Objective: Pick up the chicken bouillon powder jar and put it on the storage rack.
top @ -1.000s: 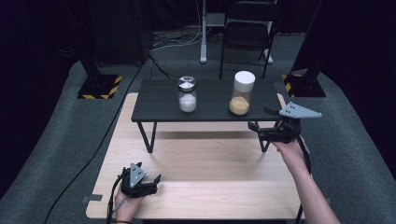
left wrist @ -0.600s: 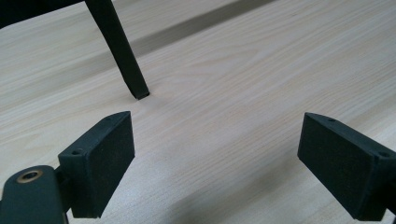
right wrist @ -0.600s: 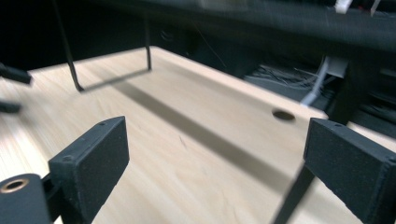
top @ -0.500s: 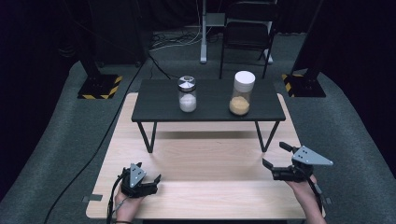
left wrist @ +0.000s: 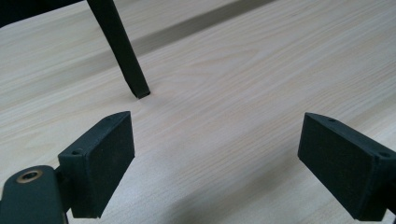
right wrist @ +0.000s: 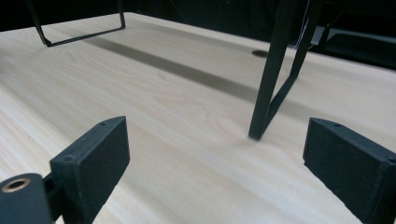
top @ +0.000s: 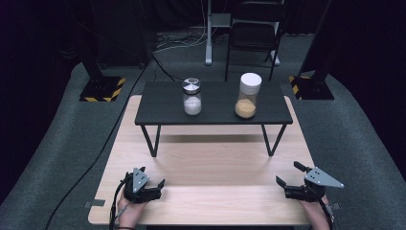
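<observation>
My right gripper (top: 290,178) has pulled back from the black stand (top: 158,108) to the near right edge, jaws apart, empty. Left gripper (top: 152,184) unchanged at near left, also spread, empty. Both jars (top: 192,96) stand untouched; looks like a parked pose.

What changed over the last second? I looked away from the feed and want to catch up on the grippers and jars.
The right gripper pulled back from the right end of the black raised shelf, near the jar of tan grains, down to the near right edge of the wooden table. Its jaws are open and empty. The left gripper, the jar of white powder and the tan jar stayed put.
</observation>
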### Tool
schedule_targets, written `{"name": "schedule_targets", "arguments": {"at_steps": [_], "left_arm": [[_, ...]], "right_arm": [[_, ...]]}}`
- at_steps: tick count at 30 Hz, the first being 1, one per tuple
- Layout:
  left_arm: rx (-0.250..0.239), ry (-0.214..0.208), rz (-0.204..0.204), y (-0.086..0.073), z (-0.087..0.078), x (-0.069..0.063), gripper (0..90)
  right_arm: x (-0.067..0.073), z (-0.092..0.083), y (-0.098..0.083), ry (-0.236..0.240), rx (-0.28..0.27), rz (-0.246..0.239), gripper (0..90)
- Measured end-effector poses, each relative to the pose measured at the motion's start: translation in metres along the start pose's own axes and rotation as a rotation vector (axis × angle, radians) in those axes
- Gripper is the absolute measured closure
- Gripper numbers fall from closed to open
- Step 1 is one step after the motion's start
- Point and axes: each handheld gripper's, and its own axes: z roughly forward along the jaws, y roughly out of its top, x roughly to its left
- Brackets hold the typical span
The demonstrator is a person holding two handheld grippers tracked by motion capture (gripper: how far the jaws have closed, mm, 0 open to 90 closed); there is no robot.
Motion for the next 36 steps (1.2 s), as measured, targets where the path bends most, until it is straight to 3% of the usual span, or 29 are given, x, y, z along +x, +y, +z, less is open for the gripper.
{"name": "schedule_targets", "arguments": {"at_steps": [3,14,36], "left_arm": [[0.002,0.002,0.006,0.0004,0.0003,-0.0008,10.5],[0.006,-0.003,0.005,0.0013,0.0008,0.0003,10.6],[0.009,-0.002,0.013,0.0019,0.0012,-0.0004,10.5]], "right_arm": [[0.0020,0.0036,-0.0004,-0.005,0.047,-0.023,7.0],[-0.0063,0.0065,-0.0050,-0.006,0.060,0.032,7.8],[-0.0066,0.0081,-0.0027,-0.018,0.087,0.037,8.8]]}}
